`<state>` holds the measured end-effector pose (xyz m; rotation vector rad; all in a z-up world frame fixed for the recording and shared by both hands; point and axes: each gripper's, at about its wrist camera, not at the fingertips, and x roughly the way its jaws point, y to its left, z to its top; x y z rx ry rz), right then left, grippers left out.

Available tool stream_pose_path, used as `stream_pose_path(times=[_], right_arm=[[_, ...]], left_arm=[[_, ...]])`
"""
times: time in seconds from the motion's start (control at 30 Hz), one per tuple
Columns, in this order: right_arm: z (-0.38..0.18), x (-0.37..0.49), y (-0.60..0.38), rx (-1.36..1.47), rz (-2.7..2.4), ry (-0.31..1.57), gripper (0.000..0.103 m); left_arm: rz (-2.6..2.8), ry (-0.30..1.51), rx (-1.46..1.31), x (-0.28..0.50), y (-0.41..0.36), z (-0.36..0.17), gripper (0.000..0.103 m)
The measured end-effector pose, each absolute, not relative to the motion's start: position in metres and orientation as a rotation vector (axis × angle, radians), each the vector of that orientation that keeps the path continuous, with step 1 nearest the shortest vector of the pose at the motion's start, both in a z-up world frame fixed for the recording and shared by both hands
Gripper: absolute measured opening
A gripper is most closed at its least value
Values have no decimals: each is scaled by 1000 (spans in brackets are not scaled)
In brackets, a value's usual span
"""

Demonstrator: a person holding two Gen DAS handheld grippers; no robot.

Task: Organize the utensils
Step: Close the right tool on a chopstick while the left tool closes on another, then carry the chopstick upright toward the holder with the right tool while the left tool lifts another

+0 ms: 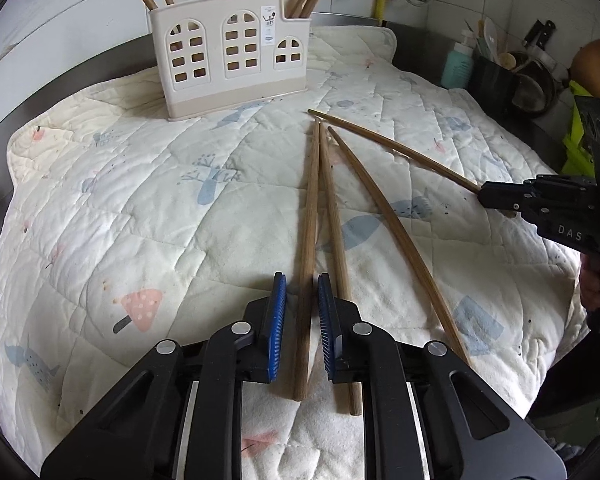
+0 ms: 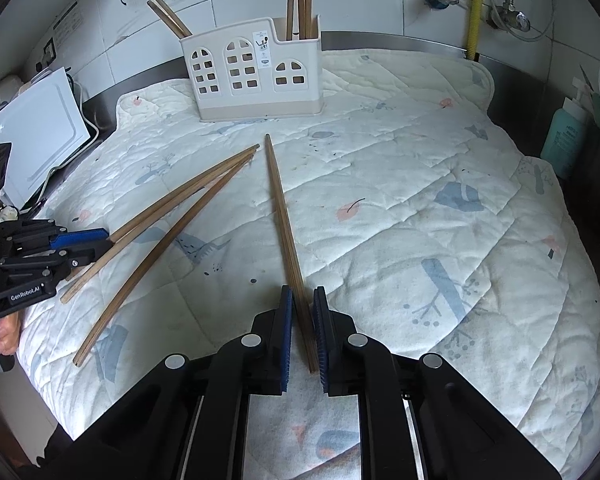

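Several long wooden chopsticks lie on the quilted cloth (image 1: 140,208). My left gripper (image 1: 302,292) sits low over the thick end of one chopstick (image 1: 308,216), which runs between the blue pads; a gap shows beside the left pad, so the jaws are narrow but open. A second chopstick (image 1: 332,216) passes just under the right finger, and a third (image 1: 384,224) lies further right. My right gripper (image 2: 302,300) is shut on a single chopstick (image 2: 280,200) that points toward the cream holder (image 2: 252,68). The holder (image 1: 228,56) has chopsticks standing in both its end compartments.
A steel counter rim and tiled wall ring the cloth. A teal bottle (image 2: 562,136) and a black utensil container (image 1: 492,76) stand on the right. A white board (image 2: 36,136) leans at the left. A yellow pipe (image 2: 476,0) and valves are on the back wall.
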<state>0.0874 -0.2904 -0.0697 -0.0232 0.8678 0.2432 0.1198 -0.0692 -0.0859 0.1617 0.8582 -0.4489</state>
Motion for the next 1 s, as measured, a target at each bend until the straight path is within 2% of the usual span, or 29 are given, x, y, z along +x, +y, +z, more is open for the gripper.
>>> stream_pose_path(times=[0.3, 0.5, 0.57, 1.0], right_arm=[[-57, 82, -285, -24, 257, 830, 7], [-29, 70, -278, -46, 278, 761, 7], [-17, 67, -277, -50, 283, 732, 7], [61, 68, -268, -48, 324, 572, 7]], left_arm=[[-431, 848, 149, 120, -69, -85, 13], [-435, 865, 129, 120, -68, -85, 13], [-431, 864, 135, 120, -68, -85, 16], [-440, 853, 130, 120, -68, -86, 13]])
